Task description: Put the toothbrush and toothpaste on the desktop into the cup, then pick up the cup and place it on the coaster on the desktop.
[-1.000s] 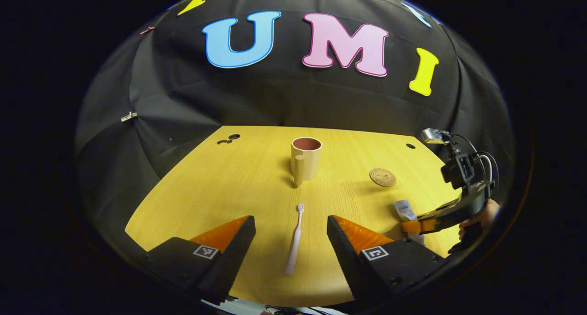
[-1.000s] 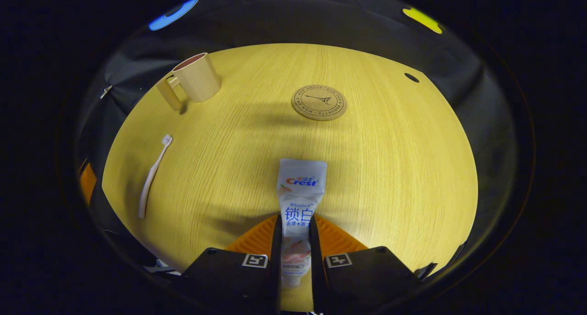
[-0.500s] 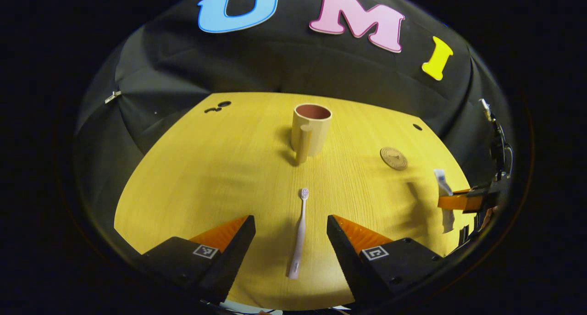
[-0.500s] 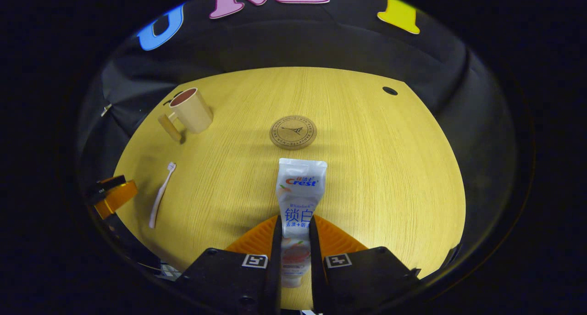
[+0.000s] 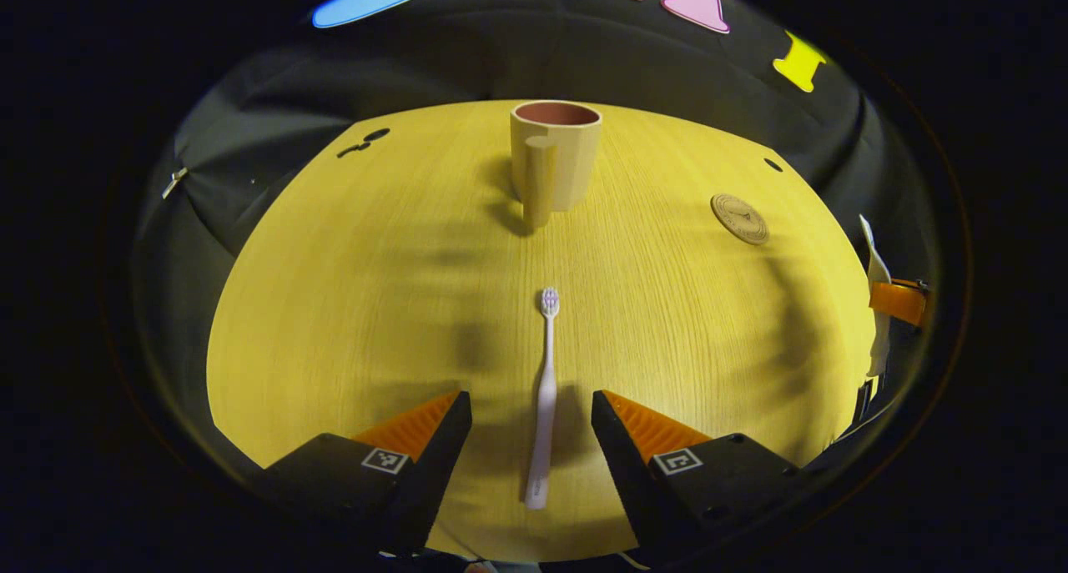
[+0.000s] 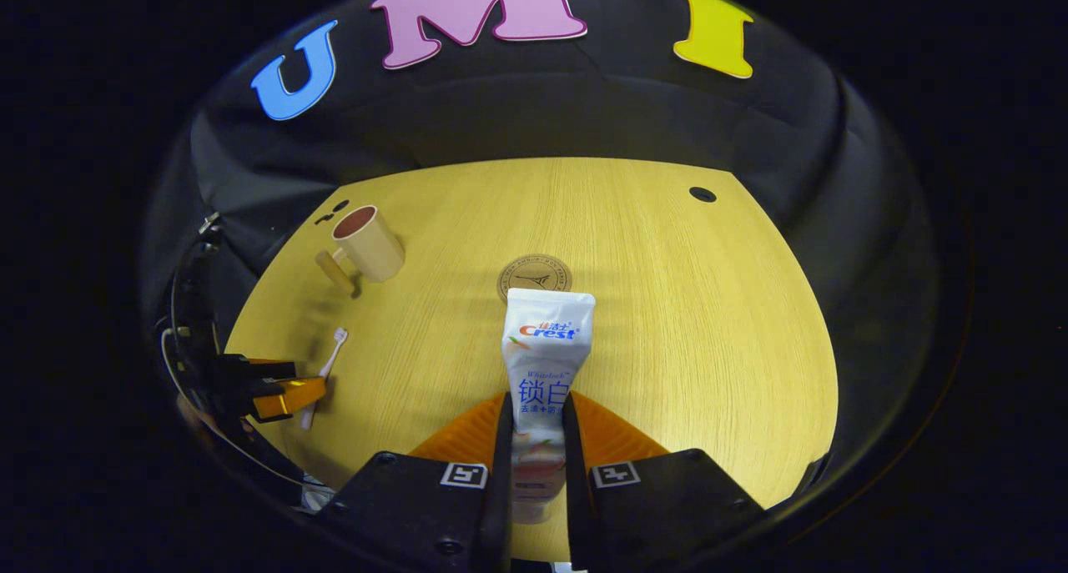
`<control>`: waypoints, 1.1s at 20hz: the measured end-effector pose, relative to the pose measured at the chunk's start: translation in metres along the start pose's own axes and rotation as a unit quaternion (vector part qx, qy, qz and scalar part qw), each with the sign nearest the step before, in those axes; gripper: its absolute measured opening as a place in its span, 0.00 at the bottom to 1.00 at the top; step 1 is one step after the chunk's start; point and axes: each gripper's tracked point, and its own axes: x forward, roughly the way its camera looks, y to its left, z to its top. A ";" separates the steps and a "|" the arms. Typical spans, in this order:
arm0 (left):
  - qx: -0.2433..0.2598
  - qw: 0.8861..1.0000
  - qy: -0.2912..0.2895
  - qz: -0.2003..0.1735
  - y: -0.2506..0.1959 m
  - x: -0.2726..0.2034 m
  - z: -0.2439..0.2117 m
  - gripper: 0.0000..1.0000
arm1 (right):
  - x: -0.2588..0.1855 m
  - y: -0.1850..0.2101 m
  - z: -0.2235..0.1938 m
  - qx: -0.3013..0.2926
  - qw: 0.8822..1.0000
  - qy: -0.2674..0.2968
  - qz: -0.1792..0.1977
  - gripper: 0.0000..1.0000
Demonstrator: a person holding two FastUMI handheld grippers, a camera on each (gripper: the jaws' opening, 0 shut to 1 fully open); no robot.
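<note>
1. Now clamped: right gripper [image 6: 534, 439], both fingers pressed on the lower part of the toothpaste [image 6: 544, 364], tube lifted clear of the desktop [image 6: 709, 323] and pointing forward, its flat upper end overlapping the near edge of the coaster [image 6: 534, 271] in the right gripper view.
2. Spread wide: left gripper [image 5: 531, 427], nothing gripped, one finger on each side of the toothbrush [image 5: 544, 394], neither finger touching it as far as can be told.
3. Flat on the wood: toothbrush, handle end nearest the left gripper, bristle head pointing toward the cup [image 5: 554, 158].
4. Upright and well beyond the brush head: cup, handle turned toward the left gripper's camera, dark reddish inside, nothing seen in it.
5. Off to the right of the cup in the left gripper view: round coaster [image 5: 740, 218], flat on the desktop, apart from cup and brush.
6. At the far right edge of the left gripper view: raised toothpaste [image 5: 876, 306], seen edge-on, held in the other gripper's fingers.
7. At the left edge of the right gripper view: left gripper [image 6: 288, 389] low over the toothbrush [image 6: 324, 377], cup [image 6: 370, 243] farther back on the same side.
</note>
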 end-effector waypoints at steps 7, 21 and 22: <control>0.016 0.998 0.057 0.007 -0.004 0.010 -0.012 0.71 | -0.001 -0.004 0.021 -0.002 1.000 -0.018 0.017 0.30; 0.027 0.996 0.082 0.003 -0.013 0.010 -0.009 0.06 | 0.004 0.030 0.102 -0.056 0.992 -0.092 0.064 0.30; 0.021 0.997 0.073 0.002 -0.013 0.009 -0.009 0.06 | 0.002 0.036 0.109 -0.061 0.991 -0.098 0.069 0.30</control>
